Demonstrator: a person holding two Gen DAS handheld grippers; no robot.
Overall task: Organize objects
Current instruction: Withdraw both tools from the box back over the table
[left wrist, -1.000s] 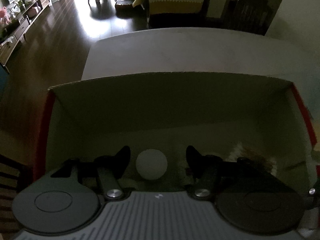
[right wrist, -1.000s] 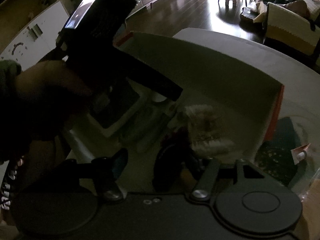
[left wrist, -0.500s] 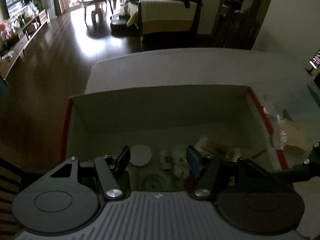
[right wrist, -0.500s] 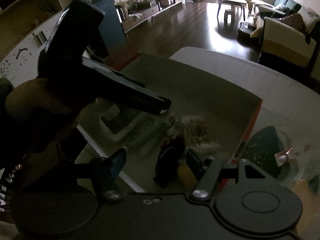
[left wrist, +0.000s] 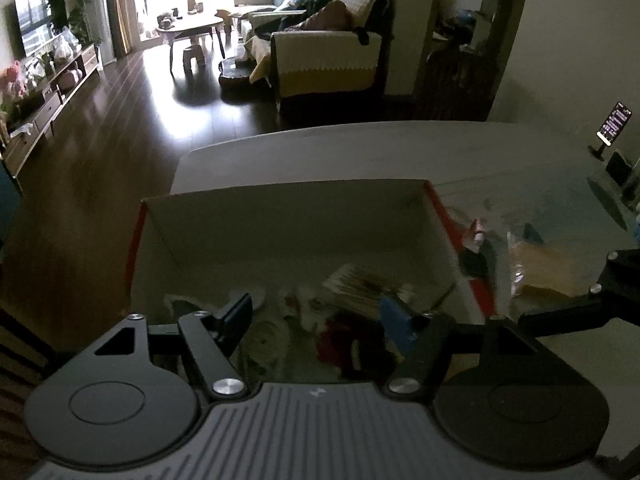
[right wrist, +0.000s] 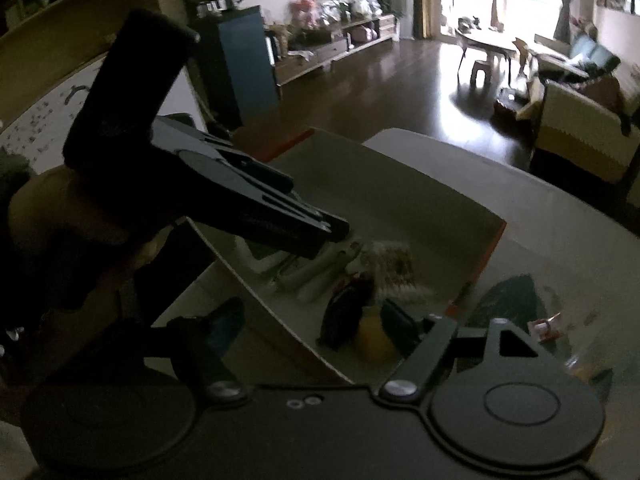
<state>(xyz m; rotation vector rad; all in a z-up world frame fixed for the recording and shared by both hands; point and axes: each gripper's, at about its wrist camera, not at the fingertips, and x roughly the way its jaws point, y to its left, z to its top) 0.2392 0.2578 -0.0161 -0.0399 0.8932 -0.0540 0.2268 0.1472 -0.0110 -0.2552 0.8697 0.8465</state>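
Cardboard box (left wrist: 280, 224) below us, our left gripper (left wrist: 316, 320) spread and empty above it, right gripper (right wrist: 312, 324) likewise spread.

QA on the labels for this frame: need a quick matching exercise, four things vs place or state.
Things:
1. left gripper
2. cardboard box
3. phone on a stand
4. coffee table

Places or states:
A. far right on the table, screen lit
B. open, nothing between its fingers
C. far back in the living room, near the bright window
D. on the table, red outside, items lying inside

Pairs: 1-B, 2-D, 3-A, 4-C
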